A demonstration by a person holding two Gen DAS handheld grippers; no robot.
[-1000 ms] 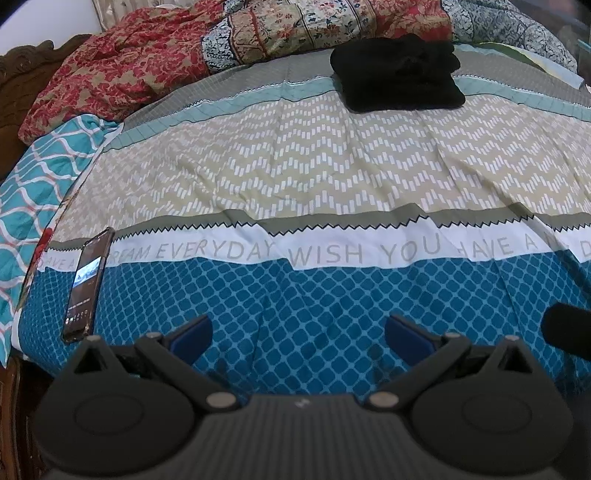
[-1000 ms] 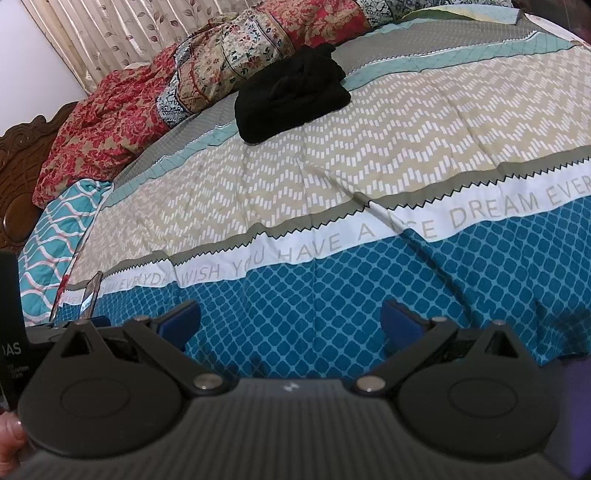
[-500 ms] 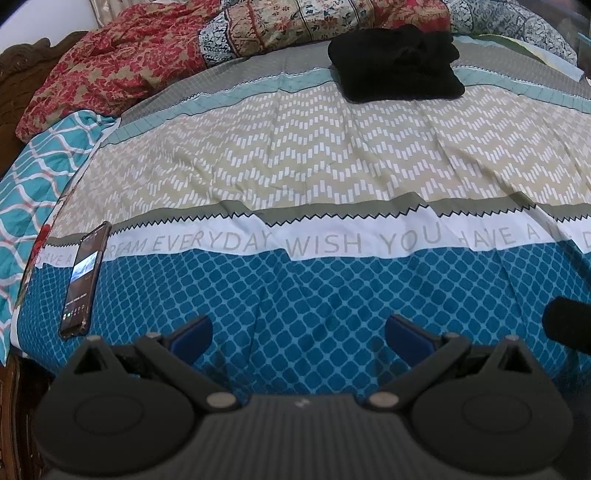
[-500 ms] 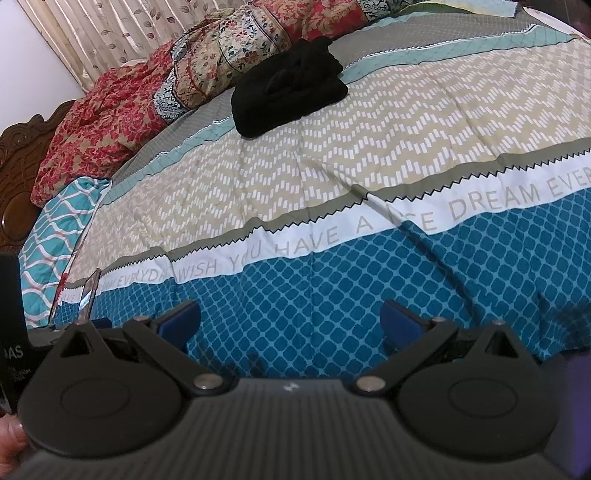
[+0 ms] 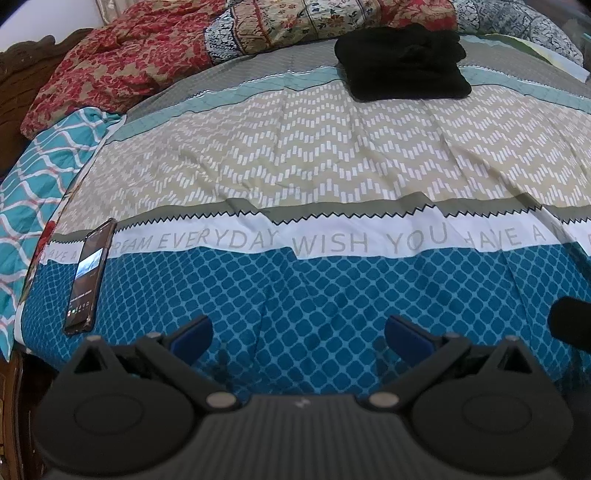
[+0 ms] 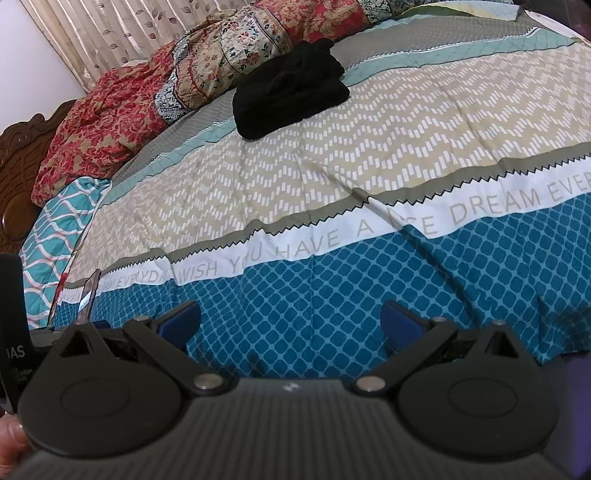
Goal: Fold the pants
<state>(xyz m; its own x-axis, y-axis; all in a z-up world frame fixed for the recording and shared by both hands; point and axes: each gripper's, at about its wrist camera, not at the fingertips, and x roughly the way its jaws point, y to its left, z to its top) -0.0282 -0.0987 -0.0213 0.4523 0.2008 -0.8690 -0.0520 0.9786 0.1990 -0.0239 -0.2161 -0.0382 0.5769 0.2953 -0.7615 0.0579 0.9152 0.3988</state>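
Observation:
Black pants point(image 5: 404, 62) lie bunched in a heap at the far side of the bed, near the pillows; the right wrist view shows the same pants point(image 6: 291, 90) at upper centre. My left gripper point(image 5: 299, 334) hovers open over the blue-patterned near edge of the bedspread, nothing between its blue pads. My right gripper point(image 6: 291, 321) is likewise open and empty above the same blue band. Both grippers are far from the pants.
A phone point(image 5: 90, 273) lies screen up near the bed's left edge. Red floral bedding point(image 5: 122, 74) and patterned pillows point(image 5: 303, 22) pile along the far side. A carved wooden headboard point(image 6: 18, 158) stands at left. A finger point(image 6: 9, 435) shows at the lower left.
Both grippers have edged forward and slightly down toward the bed; the pants sit a little higher in each view. Both stay open.

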